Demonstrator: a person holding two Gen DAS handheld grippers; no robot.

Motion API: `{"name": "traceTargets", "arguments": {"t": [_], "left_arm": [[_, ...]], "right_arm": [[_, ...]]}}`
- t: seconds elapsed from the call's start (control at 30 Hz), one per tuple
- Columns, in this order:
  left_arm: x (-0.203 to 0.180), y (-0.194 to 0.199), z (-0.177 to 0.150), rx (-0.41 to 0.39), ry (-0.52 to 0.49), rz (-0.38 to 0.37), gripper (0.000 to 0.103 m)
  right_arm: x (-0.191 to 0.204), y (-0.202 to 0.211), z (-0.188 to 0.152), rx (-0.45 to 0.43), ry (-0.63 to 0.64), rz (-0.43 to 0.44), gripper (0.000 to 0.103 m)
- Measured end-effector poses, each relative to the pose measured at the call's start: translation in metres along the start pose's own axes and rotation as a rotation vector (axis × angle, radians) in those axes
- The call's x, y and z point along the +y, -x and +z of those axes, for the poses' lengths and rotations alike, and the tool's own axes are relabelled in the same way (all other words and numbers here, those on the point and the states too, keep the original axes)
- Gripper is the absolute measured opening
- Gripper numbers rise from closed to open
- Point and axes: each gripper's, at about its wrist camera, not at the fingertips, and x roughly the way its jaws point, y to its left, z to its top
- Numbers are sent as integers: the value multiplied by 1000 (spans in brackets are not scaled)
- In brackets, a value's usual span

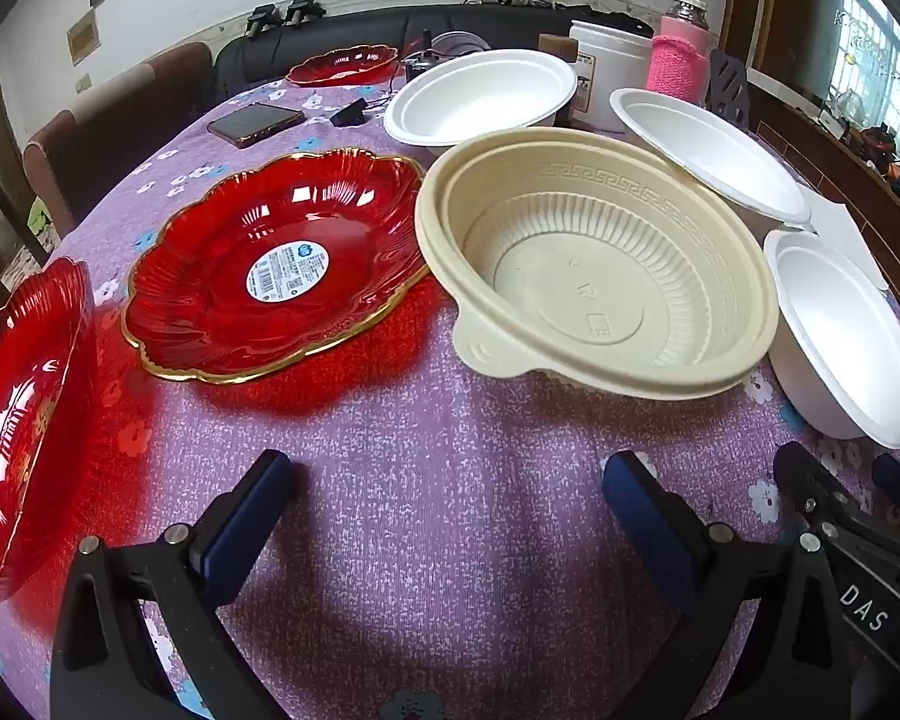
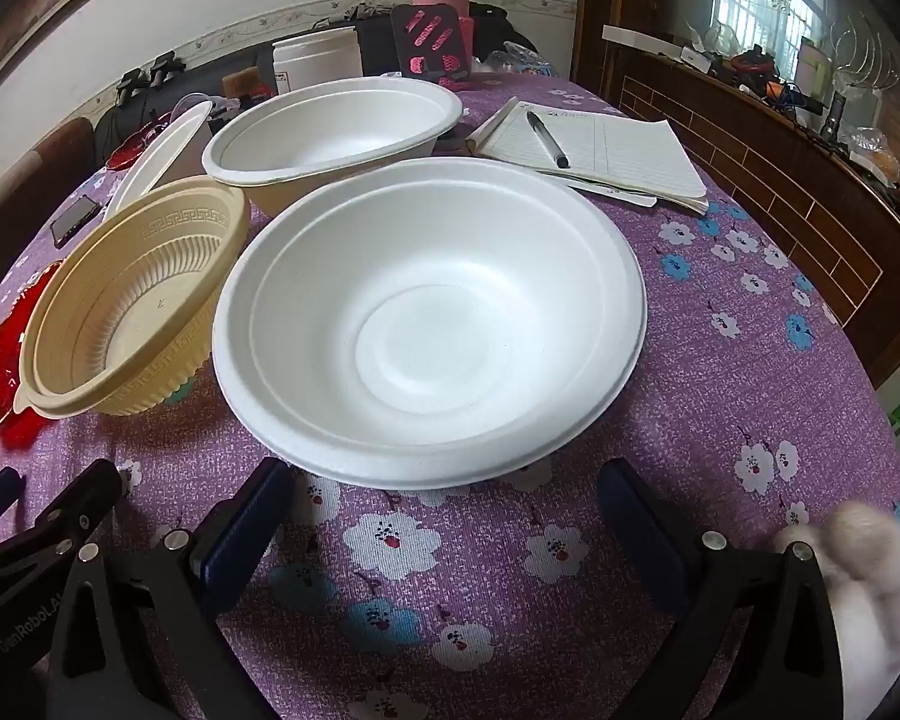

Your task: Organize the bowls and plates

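A beige ribbed bowl (image 1: 594, 264) sits mid-table, also in the right wrist view (image 2: 132, 300). A red gold-rimmed plate (image 1: 276, 264) lies left of it, and another red plate (image 1: 24, 420) is at the far left. A third red plate (image 1: 342, 65) lies far back. Three white foam bowls stand around: a near one (image 2: 432, 324), also in the left wrist view (image 1: 840, 336), and two behind (image 2: 330, 132) (image 1: 480, 99). My left gripper (image 1: 444, 480) is open and empty above the cloth. My right gripper (image 2: 444, 480) is open just before the near white bowl.
The table has a purple flowered cloth (image 2: 750, 360). A notepad with a pen (image 2: 594, 150) lies at the back right. A phone (image 1: 255, 123), a white jar (image 1: 612, 72) and a pink-sleeved bottle (image 1: 678, 54) stand at the back. Chairs (image 1: 114, 120) stand to the left.
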Motion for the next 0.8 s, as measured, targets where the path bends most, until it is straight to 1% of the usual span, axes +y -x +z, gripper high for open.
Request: {"name": "traceTargets", "arguments": {"t": [0.03, 0.27, 0.57, 0.8], "left_arm": [[0, 0, 0, -1, 3, -4, 103], [1, 0, -1, 5, 2, -6, 103], [1, -5, 5, 62, -49, -40, 103], [1, -4, 3, 56, -54, -46, 103]], "right_arm": [[-1, 0, -1, -12, -4, 5, 102], [0, 0, 0, 3, 4, -6, 102], [1, 0, 0, 5, 5, -7, 102], [0, -1, 0, 6, 5, -7, 102]]}}
